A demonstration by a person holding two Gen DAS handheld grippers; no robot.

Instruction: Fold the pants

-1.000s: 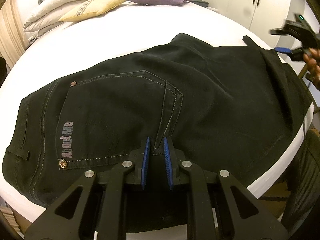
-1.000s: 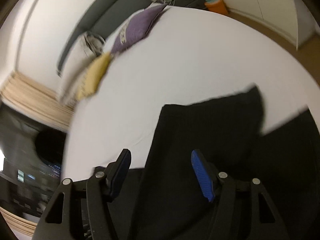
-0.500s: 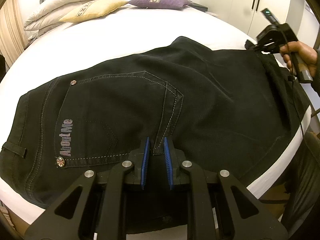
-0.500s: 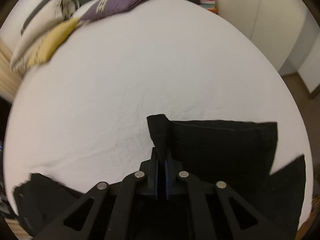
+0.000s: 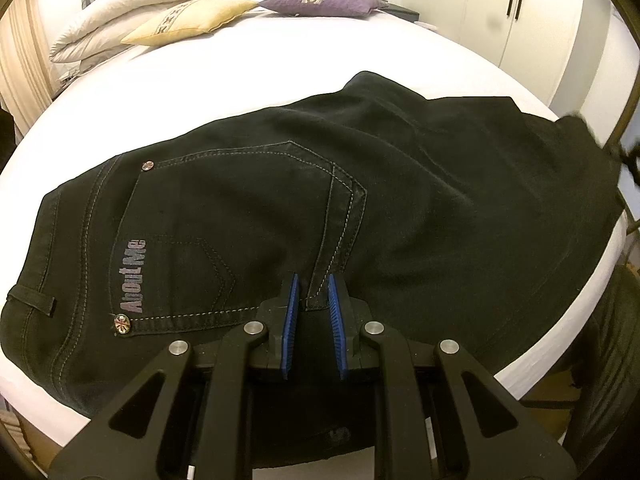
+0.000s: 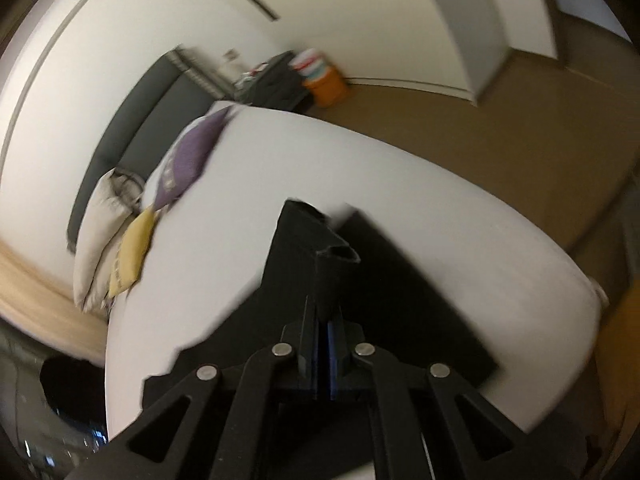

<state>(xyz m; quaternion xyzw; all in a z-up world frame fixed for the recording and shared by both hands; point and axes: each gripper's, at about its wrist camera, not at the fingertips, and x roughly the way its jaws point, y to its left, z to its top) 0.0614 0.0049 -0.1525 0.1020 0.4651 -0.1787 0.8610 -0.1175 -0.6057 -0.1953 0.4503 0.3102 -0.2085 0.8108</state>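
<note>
Black pants point(image 5: 340, 208) lie on a white bed point(image 5: 240, 64), back pocket with "AboutMe" lettering facing up, waistband at the left. My left gripper point(image 5: 312, 308) is shut on the pants fabric at the near edge by the pocket seam. My right gripper point(image 6: 325, 340) is shut on a folded edge of the pants point(image 6: 332, 268) at the leg end and holds it lifted above the bed point(image 6: 400, 184). In the left wrist view the right gripper point(image 5: 628, 156) shows as a blur at the far right edge.
Yellow point(image 5: 192, 20), purple point(image 5: 324, 0) and white pillows point(image 5: 132, 8) lie at the head of the bed. White wardrobe doors point(image 5: 500, 8) stand beyond. An orange container point(image 6: 326, 84) sits on the brown floor beside a dark nightstand.
My right gripper has lifted the gripped pants edge and swung, tilting its view. In the left wrist view it moved right and down to the frame edge. The left gripper stayed put.
</note>
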